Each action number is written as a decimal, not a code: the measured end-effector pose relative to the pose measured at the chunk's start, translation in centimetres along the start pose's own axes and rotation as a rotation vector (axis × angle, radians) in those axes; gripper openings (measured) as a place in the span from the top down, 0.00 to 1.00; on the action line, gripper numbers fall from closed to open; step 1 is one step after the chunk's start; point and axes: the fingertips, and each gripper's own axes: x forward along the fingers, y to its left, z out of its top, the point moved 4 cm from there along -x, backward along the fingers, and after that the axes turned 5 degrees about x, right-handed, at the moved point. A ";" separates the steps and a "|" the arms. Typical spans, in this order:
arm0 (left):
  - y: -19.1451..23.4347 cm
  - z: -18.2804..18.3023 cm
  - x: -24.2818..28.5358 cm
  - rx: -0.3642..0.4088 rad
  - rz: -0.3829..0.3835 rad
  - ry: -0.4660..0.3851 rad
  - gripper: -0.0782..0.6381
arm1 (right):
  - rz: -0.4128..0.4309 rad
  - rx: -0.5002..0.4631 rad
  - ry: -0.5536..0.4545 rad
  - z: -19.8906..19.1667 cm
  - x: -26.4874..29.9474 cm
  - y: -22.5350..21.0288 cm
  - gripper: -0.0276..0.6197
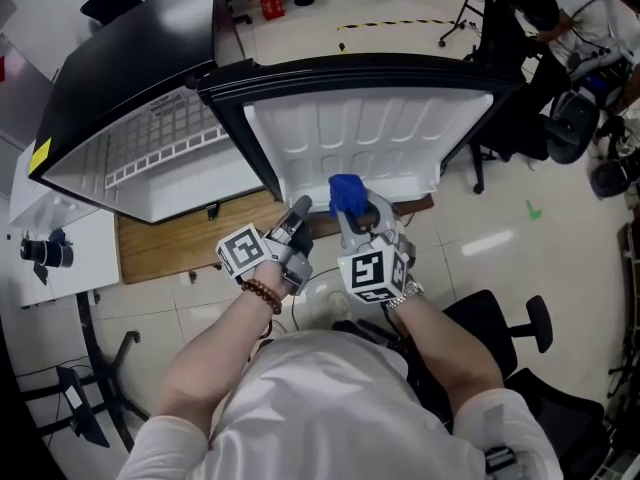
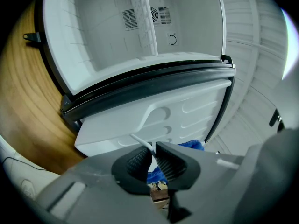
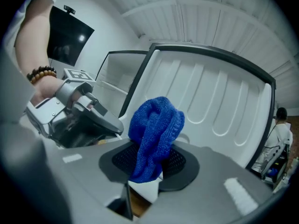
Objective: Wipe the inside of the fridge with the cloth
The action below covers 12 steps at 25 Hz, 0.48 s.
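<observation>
Left gripper (image 2: 153,149): jaws narrow, pinching a thin white strip (image 2: 140,140) at the fridge door (image 2: 187,111), probably to steady it. Right gripper (image 3: 152,164): clamped on the blue cloth (image 3: 156,120), bunched facing that door's inner liner, ready for wiping.

The head camera is looking steeply down from above the person (image 1: 330,408), taking in the open fridge (image 1: 150,118) and its door (image 1: 370,133) from a little way off. The left gripper camera is riding low behind its own jaws, facing close into the fridge cavity and across the door's white lining. The right gripper camera is facing that same lining from near, catching the left gripper (image 3: 110,125) at its left side. All three views are sharing the door lining.
</observation>
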 end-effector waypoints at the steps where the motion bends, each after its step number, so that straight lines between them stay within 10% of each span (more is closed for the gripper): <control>1: 0.0 0.0 0.0 0.000 0.001 -0.001 0.85 | -0.014 -0.001 0.003 -0.3 -0.3 -0.6 0.78; 12: 0.0 -0.1 -0.1 0.011 0.010 -0.009 0.85 | -0.165 -0.002 0.060 -4.2 -3.6 -7.7 0.78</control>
